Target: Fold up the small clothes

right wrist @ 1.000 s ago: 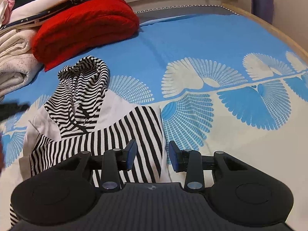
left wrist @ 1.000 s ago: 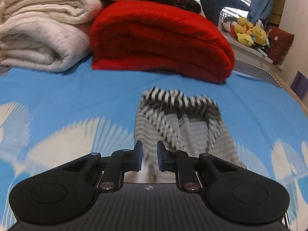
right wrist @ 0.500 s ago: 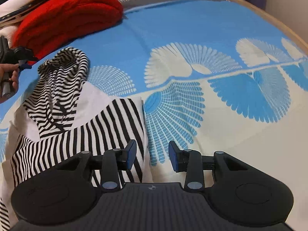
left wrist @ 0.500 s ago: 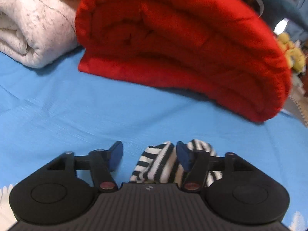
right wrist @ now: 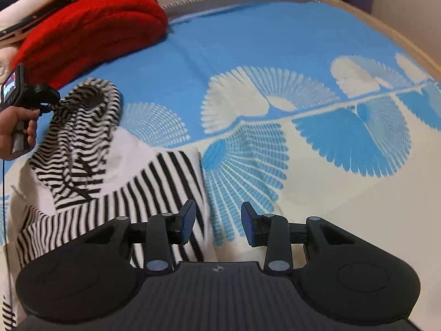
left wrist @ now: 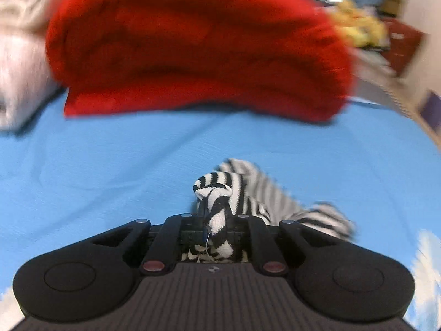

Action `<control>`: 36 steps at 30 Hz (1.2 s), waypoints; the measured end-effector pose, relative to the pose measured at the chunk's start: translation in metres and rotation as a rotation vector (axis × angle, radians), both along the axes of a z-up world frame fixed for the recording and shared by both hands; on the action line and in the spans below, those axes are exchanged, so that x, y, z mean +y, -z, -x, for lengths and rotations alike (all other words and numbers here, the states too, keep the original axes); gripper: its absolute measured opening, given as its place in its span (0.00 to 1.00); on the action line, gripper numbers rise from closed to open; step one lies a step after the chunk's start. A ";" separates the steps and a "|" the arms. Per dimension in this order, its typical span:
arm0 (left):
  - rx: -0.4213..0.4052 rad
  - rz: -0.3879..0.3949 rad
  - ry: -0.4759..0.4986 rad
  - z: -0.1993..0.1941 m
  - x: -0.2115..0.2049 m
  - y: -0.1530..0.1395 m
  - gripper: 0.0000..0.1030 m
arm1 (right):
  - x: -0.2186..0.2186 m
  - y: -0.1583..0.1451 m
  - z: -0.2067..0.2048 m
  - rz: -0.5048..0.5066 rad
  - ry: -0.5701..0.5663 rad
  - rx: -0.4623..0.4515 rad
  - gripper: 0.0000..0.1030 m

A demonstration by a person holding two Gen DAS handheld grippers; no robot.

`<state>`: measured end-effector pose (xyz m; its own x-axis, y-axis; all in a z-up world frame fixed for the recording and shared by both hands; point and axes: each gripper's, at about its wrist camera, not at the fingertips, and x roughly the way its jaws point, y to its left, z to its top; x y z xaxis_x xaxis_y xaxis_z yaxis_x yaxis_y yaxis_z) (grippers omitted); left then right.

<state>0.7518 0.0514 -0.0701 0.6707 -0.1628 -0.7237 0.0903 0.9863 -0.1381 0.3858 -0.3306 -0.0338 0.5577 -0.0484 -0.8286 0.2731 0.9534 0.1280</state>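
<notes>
Left wrist view: my left tool [left wrist: 215, 220] is closing, its jaws already pinched narrow on the tip of the striped hood [left wrist: 217, 193], black-and-white fabric bunched up between the pads. Beyond it lies bare blue bed sheet [left wrist: 110, 160], then a folded red blanket [left wrist: 193, 41] with a pale blanket [left wrist: 16, 55] to its left.

From the right wrist view, my right tool [right wrist: 217, 223] stands half open and holds nothing; its left pad hovers over the striped sleeve edge, though I cannot tell whether it touches. The hoodie [right wrist: 110, 182] lies spread on the bed, hood toward the red blanket, white body and striped sleeves nearer me. The person's hand [right wrist: 16, 127] holds the left tool at the hood's far tip.

I judge this as the opening fold: the hood has been grasped and is ready to come down over the chest. The next move calls for drawing the hood toward me without dragging the whole garment, so the right tool may need to pin or grip the near edge.

Count: one hoodie, two tools, one red blanket, at least one pale blanket.
</notes>
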 end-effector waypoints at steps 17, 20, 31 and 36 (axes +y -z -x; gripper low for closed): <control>0.055 0.269 0.117 0.488 0.032 -0.100 0.33 | 0.004 -0.065 0.080 -0.165 0.104 -0.169 0.37; 0.091 0.358 -0.136 0.478 0.054 -0.080 0.33 | 0.014 -0.057 0.091 -0.209 0.104 -0.151 0.37; 0.431 0.420 -0.244 0.422 0.045 0.023 0.33 | 0.050 0.021 0.087 -0.430 0.051 0.092 0.37; 0.436 0.384 -0.235 0.418 0.036 0.036 0.23 | 0.070 0.042 0.064 -0.420 0.025 0.146 0.37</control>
<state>0.3337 0.0875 -0.1058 0.3760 -0.3499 -0.8580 -0.2675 0.8456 -0.4620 0.3221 -0.2606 -0.0756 0.4360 0.2970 -0.8496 0.3397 0.8199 0.4609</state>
